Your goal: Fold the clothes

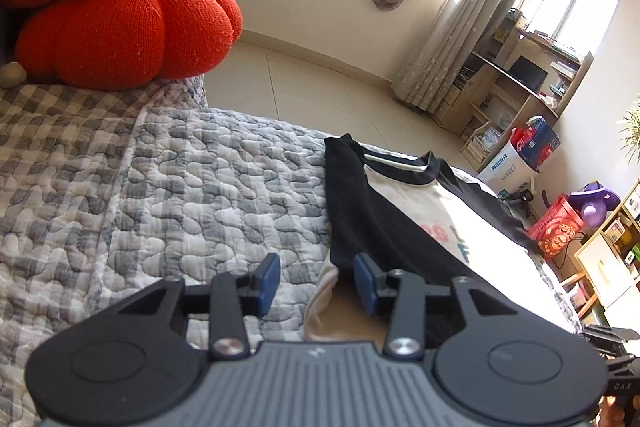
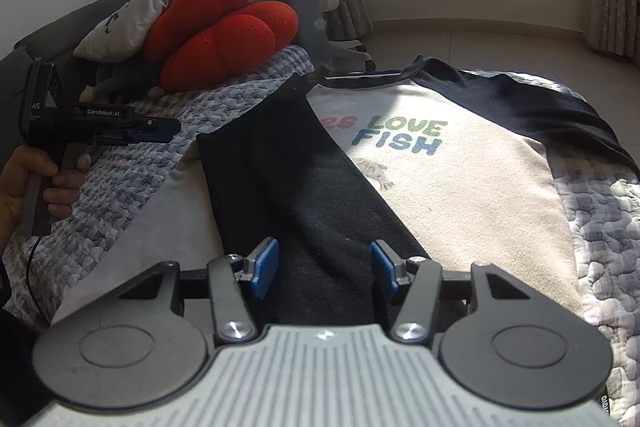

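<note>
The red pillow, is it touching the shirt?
Apart. The right wrist view shows the red pillow up on the quilt, with bare quilt lying between it and the shirt. The left wrist view shows the same gap.

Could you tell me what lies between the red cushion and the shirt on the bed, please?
Only bare quilt lies between the red cushion and the shirt, clearest in the left wrist view.

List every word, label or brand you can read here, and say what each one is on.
"LOVE FISH": printed on the shirt; the word before it is cut off by the folded black sleeve.
"GenRobot.AI": on the left gripper.
"DAS": on the right gripper's body.
White box and pillow print: too blurred to read.
</note>
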A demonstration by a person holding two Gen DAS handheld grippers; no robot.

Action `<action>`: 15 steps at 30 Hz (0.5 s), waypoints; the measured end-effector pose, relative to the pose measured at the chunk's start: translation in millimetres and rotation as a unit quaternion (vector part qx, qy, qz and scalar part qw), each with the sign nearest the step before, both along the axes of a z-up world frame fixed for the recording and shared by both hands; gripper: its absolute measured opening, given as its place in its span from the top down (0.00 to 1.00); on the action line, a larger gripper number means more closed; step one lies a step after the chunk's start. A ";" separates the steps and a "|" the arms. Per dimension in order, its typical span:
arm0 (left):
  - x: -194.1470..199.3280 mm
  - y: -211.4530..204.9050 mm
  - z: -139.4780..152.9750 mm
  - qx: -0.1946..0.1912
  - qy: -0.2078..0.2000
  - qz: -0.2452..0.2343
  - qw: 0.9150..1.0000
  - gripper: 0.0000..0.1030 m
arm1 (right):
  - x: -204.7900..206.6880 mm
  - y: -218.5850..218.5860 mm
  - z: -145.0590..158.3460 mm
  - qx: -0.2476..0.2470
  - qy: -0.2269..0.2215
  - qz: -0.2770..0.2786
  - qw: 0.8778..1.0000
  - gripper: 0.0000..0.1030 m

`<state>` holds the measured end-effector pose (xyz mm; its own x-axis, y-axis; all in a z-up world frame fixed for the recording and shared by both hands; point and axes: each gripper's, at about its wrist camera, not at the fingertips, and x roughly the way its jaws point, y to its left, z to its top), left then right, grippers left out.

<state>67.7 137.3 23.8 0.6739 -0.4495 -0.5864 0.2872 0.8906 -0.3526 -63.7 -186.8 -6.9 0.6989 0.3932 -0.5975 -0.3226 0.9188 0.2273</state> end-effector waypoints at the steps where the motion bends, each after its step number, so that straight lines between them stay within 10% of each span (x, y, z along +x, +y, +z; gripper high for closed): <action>1: 1.0 -8.6 -0.8 0.012 -0.002 -0.008 1.000 0.53 | -0.4 2.2 -0.2 -0.003 -0.002 0.003 1.000 0.46; 9: 10.4 -41.0 -16.7 0.102 -0.001 -0.017 0.995 0.54 | -8.9 26.1 -0.3 -0.048 -0.029 0.055 0.997 0.46; 11: 13.0 -40.7 -19.4 0.101 0.003 -0.009 0.995 0.69 | -9.0 34.2 -3.5 -0.068 -0.029 0.064 0.995 0.49; 15: 17.0 -25.1 -15.5 0.044 0.019 0.019 0.999 0.87 | -9.1 49.5 -8.9 -0.104 -0.030 0.081 0.991 0.88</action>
